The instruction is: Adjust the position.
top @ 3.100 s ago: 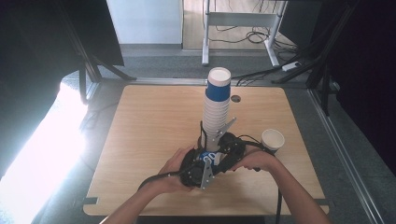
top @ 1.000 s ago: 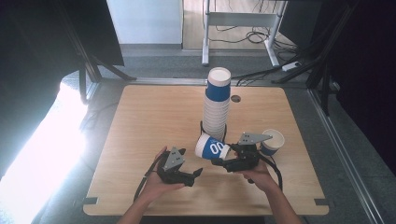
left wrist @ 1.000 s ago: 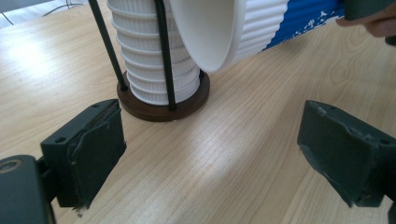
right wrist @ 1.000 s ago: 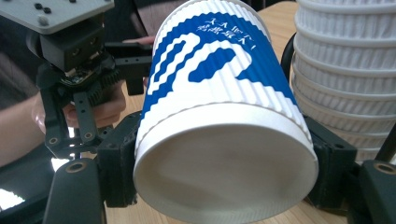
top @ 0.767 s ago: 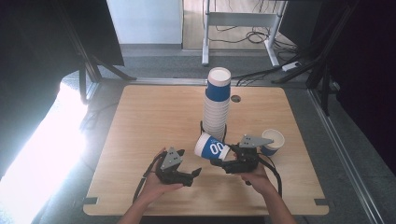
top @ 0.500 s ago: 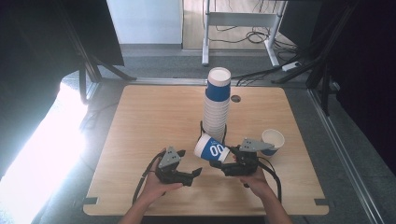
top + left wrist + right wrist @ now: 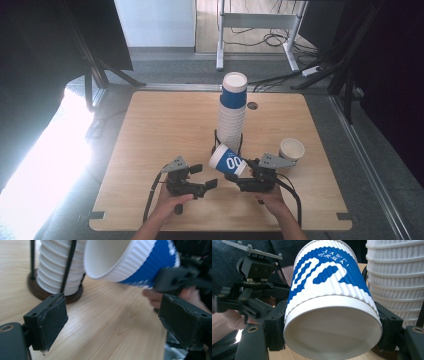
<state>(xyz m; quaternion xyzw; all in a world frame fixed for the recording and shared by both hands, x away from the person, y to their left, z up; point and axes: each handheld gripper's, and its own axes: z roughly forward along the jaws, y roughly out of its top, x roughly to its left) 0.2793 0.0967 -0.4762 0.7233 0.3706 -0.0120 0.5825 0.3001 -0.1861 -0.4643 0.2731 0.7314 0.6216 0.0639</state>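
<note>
One blue cup (image 7: 227, 160), pinched at its base by the right gripper (image 7: 248, 172), lies tilted, mouth toward the nearer left gripper (image 7: 205, 176), whose empty jaws have just been closing yet stand spread beside the cup stack (image 7: 231, 117)

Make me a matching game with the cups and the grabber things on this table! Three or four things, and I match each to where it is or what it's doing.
Things:
1. blue and white cup
2. tall cup stack
3. single white cup
4. left gripper

States:
A. jaws open, nothing between them
B. stands upright alone, near the table's right edge
C. held tilted on its side in the right gripper
D. sits in a black wire holder on a round base

Pairs: 1-C, 2-D, 3-B, 4-A
</note>
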